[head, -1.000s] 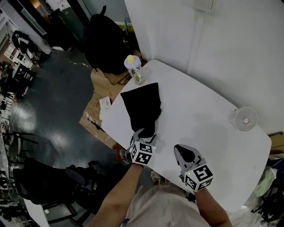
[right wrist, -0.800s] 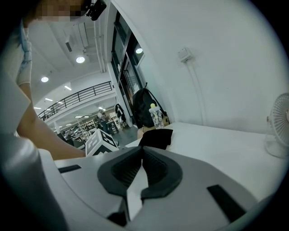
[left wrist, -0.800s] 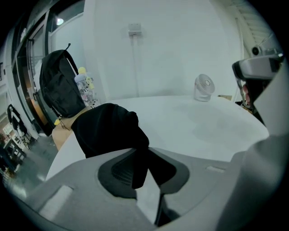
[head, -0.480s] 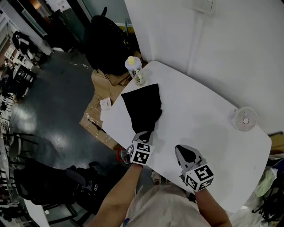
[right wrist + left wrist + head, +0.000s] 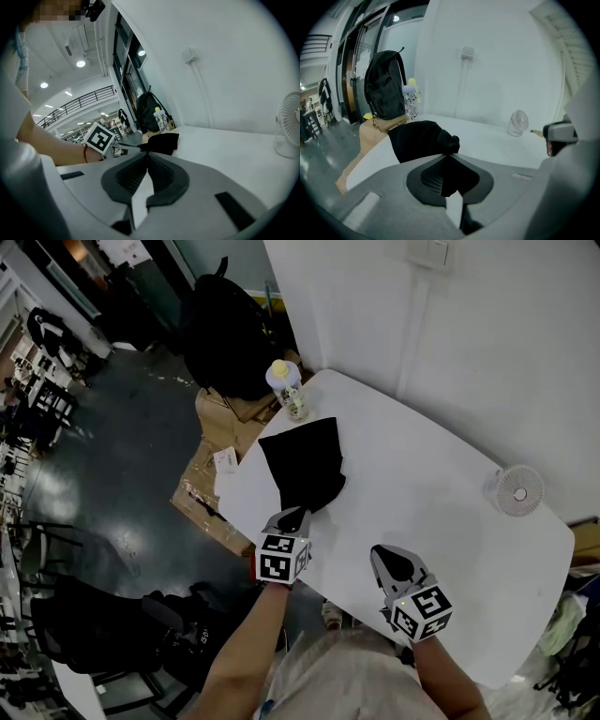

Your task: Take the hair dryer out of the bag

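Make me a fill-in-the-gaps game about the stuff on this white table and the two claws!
1. The bag lying on the table is ____ in colour.
2. The left claw is shut on the near end of the ____.
3. The bottle at the table's far corner has a ____ cap.
4. The right claw is shut and holds ____.

Missing words: black; bag; yellow; nothing.
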